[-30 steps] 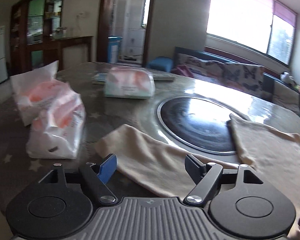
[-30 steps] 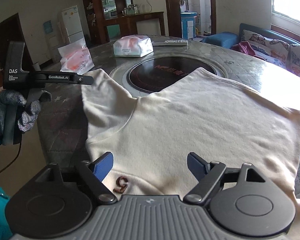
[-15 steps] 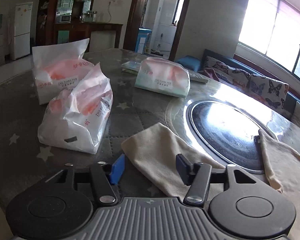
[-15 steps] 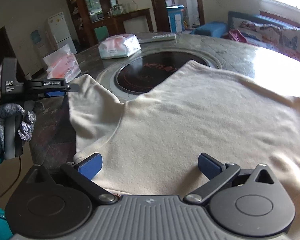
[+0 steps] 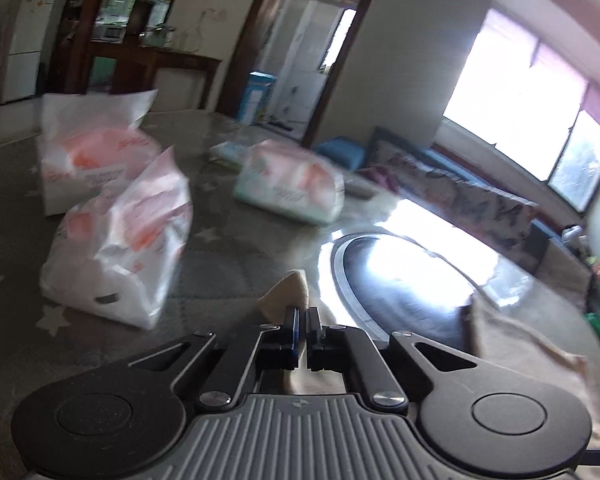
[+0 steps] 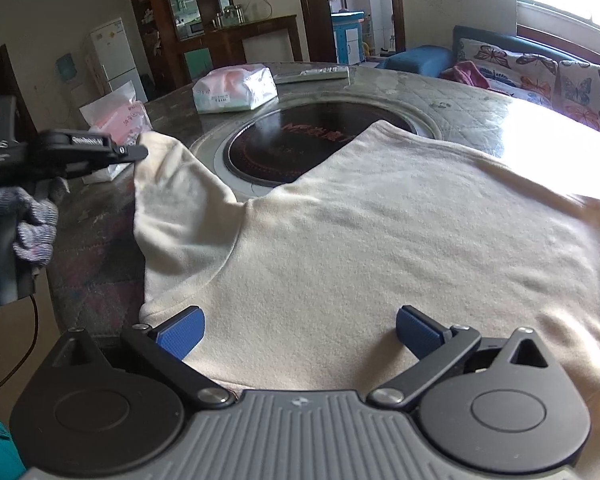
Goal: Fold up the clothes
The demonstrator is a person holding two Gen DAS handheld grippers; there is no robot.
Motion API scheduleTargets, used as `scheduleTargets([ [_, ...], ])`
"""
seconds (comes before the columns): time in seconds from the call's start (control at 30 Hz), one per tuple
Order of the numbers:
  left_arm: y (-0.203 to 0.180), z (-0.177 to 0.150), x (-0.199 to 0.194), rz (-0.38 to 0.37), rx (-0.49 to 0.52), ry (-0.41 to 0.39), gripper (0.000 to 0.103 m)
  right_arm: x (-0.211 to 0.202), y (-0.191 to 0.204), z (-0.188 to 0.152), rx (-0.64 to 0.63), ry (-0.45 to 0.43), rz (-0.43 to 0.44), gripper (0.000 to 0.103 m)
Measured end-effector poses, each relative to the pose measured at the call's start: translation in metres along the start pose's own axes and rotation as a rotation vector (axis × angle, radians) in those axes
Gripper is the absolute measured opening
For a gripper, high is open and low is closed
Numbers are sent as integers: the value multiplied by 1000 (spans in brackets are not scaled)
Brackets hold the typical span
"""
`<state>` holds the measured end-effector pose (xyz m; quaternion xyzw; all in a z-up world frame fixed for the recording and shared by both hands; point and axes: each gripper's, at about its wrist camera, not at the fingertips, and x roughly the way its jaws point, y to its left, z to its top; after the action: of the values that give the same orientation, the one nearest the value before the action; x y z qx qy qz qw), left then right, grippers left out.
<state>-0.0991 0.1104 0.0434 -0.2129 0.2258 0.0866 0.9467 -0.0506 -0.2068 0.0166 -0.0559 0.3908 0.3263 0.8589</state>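
A cream T-shirt (image 6: pixel 380 240) lies spread on the round table (image 6: pixel 500 116), partly over the black inset hob. My left gripper (image 5: pixel 302 320) is shut on the end of the shirt's left sleeve (image 5: pixel 288 294) and lifts it off the table. In the right wrist view the same gripper (image 6: pixel 140 152) holds the sleeve end (image 6: pixel 160 160) raised at the left. My right gripper (image 6: pixel 300 332) is open and empty, hovering just above the shirt's near edge.
Two white plastic bags (image 5: pixel 116 240) with pink contents stand at the table's left. A tissue pack (image 6: pixel 236 88) and a flat remote (image 6: pixel 312 74) lie at the back. The black hob (image 6: pixel 300 144) sits in the centre. A sofa (image 6: pixel 540 68) stands behind.
My left gripper has closed on the sleeve end and raised it off the table. My right gripper has stayed open, moving slightly closer over the shirt.
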Motion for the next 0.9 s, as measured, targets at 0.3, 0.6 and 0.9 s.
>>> scheduleTargets([
  [0.3, -91, -2, -38, -439, 122, -5, 3, -42, -18, 9, 74, -126, -27, 96],
  [0.6, -155, -64, -26, -659, 343, 240, 6, -77, -50, 4, 177, -190, -103, 83],
  [0.9, -115, -68, -48, -504, 498, 172, 35, -55, -41, -1, 160, -123, -46, 62],
])
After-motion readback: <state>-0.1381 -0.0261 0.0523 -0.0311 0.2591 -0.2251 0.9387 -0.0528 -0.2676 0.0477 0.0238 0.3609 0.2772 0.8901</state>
